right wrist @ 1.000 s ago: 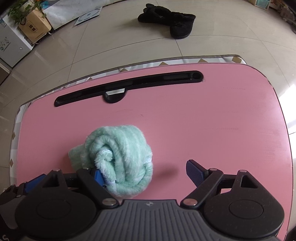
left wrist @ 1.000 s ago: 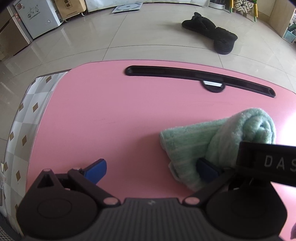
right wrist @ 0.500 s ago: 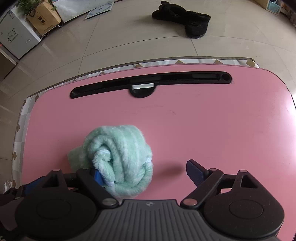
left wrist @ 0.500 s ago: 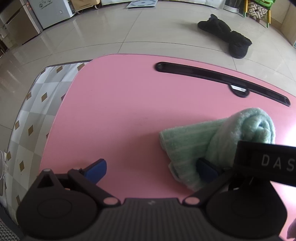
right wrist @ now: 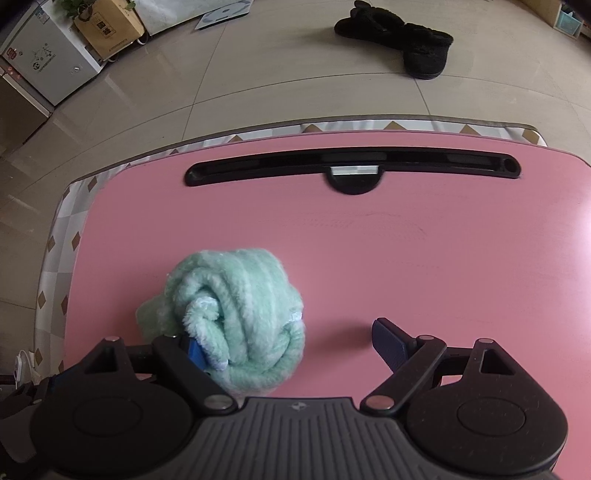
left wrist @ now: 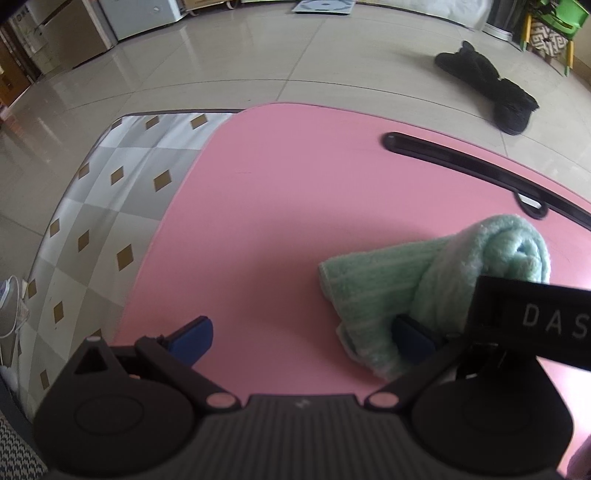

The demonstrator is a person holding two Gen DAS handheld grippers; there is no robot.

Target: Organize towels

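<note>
Floor clutter around the pink table (right wrist: 406, 258)
Black slippers (right wrist: 406, 37) lie beyond its far edge; a white cabinet (right wrist: 44, 62) and cardboard box (right wrist: 107, 26) stand far left of it

From the left wrist, the near right part of the green towel (left wrist: 373, 288) lies behind a black bar lettered "DAS" (left wrist: 535, 321), whose lettering the right edge cuts. That edge also cuts the black slot (left wrist: 461, 158) in the pink table (left wrist: 277, 221).

From the right wrist, the gripper's black body hides the towel roll's (right wrist: 240, 302) underside, and its left blue pad (right wrist: 195, 350) is mostly buried in the pile. The cardboard box's (right wrist: 107, 26) label is too small to read.
</note>
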